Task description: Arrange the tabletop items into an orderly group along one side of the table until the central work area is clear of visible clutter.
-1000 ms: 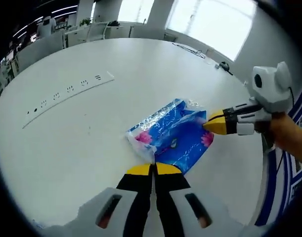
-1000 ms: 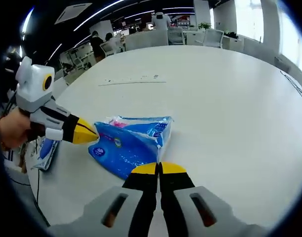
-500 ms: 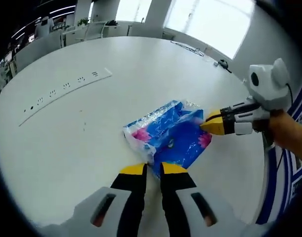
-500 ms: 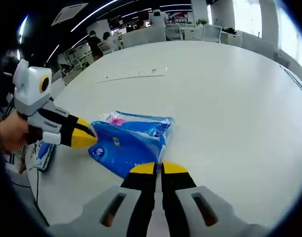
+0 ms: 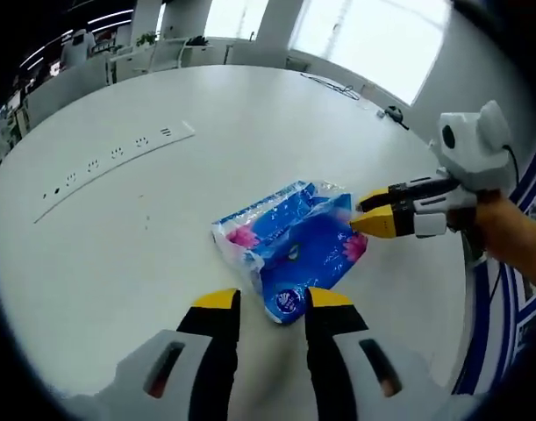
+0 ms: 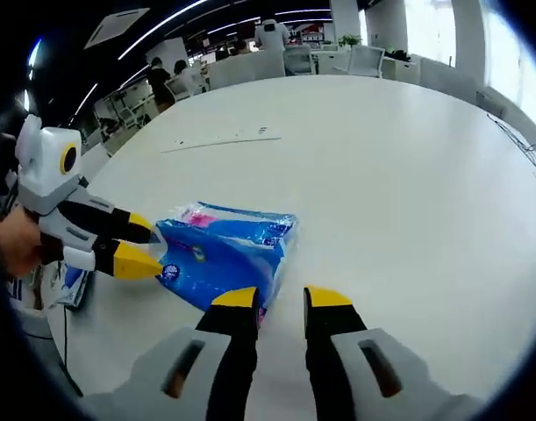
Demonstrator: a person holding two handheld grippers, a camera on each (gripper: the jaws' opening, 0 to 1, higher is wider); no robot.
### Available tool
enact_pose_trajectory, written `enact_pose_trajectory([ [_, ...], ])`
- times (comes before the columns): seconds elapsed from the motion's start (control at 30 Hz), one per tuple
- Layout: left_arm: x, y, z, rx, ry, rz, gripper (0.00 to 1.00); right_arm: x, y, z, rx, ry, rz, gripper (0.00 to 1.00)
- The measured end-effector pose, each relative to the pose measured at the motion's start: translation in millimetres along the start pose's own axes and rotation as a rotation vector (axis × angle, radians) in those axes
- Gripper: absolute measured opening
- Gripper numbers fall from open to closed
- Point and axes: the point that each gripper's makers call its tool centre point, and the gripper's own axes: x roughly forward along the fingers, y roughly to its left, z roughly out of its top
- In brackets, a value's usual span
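Both my left gripper (image 5: 266,300) and right gripper (image 6: 281,298) stand released around the blue tissue pack (image 5: 289,247); it looks light, soft, slippery-wrapped, best pinched at its ends.

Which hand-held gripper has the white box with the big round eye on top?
The right hand-held gripper, coming in beside the blue packet; the left hand-held gripper shows just yellow tips.
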Motion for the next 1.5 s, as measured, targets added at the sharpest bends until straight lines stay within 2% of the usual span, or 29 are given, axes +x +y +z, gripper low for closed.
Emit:
enact_pose_trajectory([
  [0.27, -18, -3.7, 8.1, 0.01, -0.026, -0.007, 0.36, -15, 7, 3.5, 0.019, -0.032, -0.01, 0.21],
  [0.43, -35, -4.7, 11.5, 0.038, -0.044, -0.005, 0.4, -28, 20, 6.4, 0.028, -0.06, -0.002, 0.21],
  [1.0, -106, -5.3, 0.4, 0.044, -0.092, 0.004, 0.42, -79, 78, 13.5, 0.061, -0.15, 0.07, 0.27],
  [1.5, -173, 8.5, -11.6, 0.036, -0.147, 0.045, 0.46, -113, 124, 13.8, 0.038, -0.173, 0.126, 0.3],
])
